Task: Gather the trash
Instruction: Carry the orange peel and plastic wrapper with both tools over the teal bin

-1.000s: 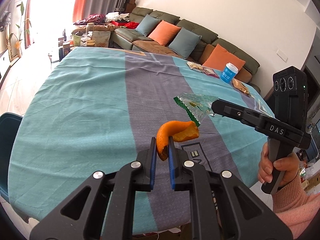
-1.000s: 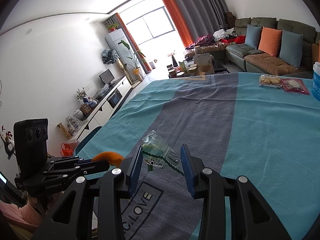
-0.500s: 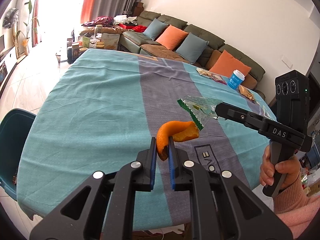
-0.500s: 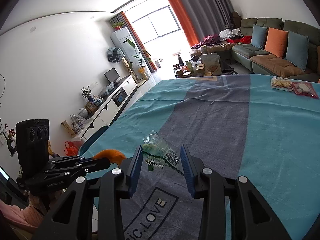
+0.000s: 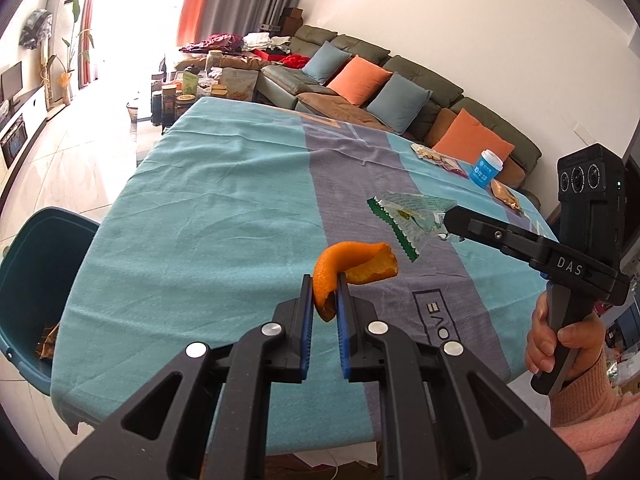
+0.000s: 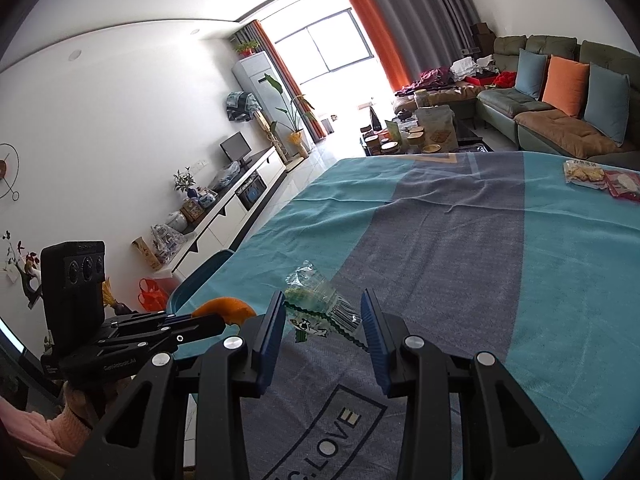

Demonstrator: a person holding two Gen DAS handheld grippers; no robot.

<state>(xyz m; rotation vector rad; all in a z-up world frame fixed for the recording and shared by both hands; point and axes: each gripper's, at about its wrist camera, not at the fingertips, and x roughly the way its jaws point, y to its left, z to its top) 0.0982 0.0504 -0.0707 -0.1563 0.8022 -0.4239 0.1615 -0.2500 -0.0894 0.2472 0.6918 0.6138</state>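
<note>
A curled orange peel (image 5: 352,260) is pinched between the blue pads of my left gripper (image 5: 323,280), which is shut on it above the near part of the teal-and-grey tablecloth (image 5: 200,220). To its right, my right gripper (image 5: 448,216) holds a crumpled clear wrapper with a green zigzag edge (image 5: 408,212) in the air. The right wrist view shows that wrapper (image 6: 316,292) spanning the gap of the right gripper (image 6: 323,298), touching both pads. My left gripper (image 6: 222,320) with the peel (image 6: 224,306) is at the lower left there.
A dark teal bin (image 5: 36,280) stands on the floor beside the table's left edge, with some trash inside. At the far right of the table are a blue cup (image 5: 486,168) and snack packets (image 5: 436,158). A person's hand in a pink sleeve (image 5: 560,344) grips the right handle.
Both grippers have drifted toward the table's left edge with their loads still held. The teal bin has come further into the left wrist view.
</note>
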